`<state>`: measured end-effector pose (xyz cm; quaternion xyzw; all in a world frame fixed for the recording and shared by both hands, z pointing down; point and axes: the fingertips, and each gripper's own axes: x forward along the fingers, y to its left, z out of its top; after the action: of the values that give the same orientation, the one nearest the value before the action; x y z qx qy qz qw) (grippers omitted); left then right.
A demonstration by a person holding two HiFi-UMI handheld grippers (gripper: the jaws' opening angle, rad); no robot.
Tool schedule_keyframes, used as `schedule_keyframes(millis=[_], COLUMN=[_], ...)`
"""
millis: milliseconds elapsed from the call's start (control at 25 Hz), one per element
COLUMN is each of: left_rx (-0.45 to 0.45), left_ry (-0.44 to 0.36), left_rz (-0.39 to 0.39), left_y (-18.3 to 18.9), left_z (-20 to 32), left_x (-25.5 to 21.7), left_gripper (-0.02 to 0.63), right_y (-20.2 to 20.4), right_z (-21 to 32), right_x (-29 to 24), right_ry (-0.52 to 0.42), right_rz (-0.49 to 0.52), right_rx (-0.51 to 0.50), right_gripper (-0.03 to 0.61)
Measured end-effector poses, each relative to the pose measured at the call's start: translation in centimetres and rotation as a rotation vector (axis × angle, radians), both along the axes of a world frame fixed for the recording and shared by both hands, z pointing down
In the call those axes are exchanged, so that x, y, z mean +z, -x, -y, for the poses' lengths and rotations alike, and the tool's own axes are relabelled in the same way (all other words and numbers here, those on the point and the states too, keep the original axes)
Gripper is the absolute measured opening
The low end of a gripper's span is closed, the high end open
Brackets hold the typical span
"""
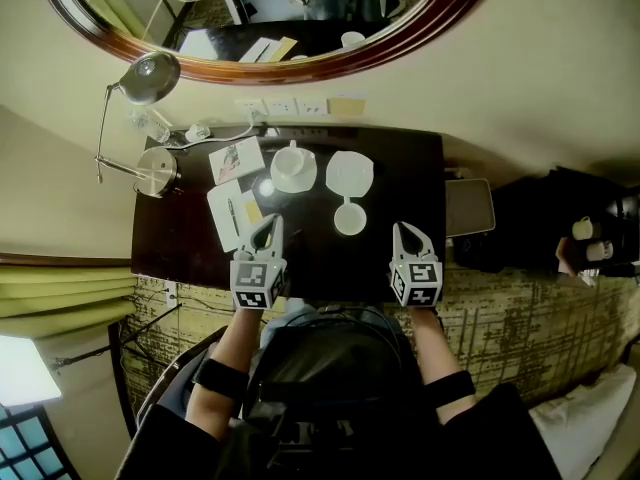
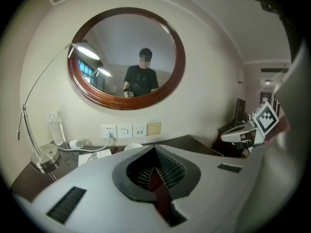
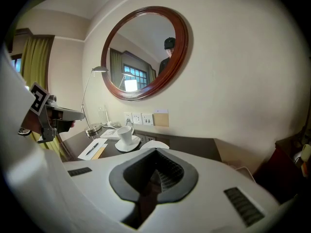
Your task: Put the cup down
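Both clenched on nothing, the left tongs (image 1: 268,224) and right tongs (image 1: 405,230) hover over the table's (image 1: 410,158) near edge. The cup (image 1: 350,218) sits on the tabletop between them, just before an empty saucer (image 1: 349,173). Any retreat looks best made straight back, clear of the crockery.

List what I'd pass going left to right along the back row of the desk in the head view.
Lamp base → card → cup → plate. The items in the nearer row overlap these sideways, so they are left out.
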<state>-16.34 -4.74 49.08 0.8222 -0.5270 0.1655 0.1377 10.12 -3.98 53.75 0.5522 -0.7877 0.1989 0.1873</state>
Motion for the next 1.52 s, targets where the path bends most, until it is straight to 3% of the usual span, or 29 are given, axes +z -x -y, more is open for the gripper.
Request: schedule_keyframes(millis=[480,840,1280,1520], left_rx=[0.009,0.115,-0.103,-0.128], left_ry=[-0.017,-0.011,0.035,0.109], left_rz=[-0.012,0.008,-0.022,-0.052], left_y=[0.3,0.6,-1.4,-1.3], left_z=[0.2,0.0,-3.8,-3.3], left_x=[-0.4,-0.2,1.3,4.7], left_gripper=[0.0,0.0,0.0,0.22], right_y=[0.2,0.0,-1.9,-2.5], right_z=[0.1,-1.7,-2.4,-3.2], right_x=[0.1,0.7,1.4,2.6], right_ry=[0.016,0.03,0.036,0.07], right_rz=[0.007,0.004,0.086,0.097], right_rx=[0.022,0.122,-0.026,-0.035], right_gripper=[0.008,0.008,0.008,0.008])
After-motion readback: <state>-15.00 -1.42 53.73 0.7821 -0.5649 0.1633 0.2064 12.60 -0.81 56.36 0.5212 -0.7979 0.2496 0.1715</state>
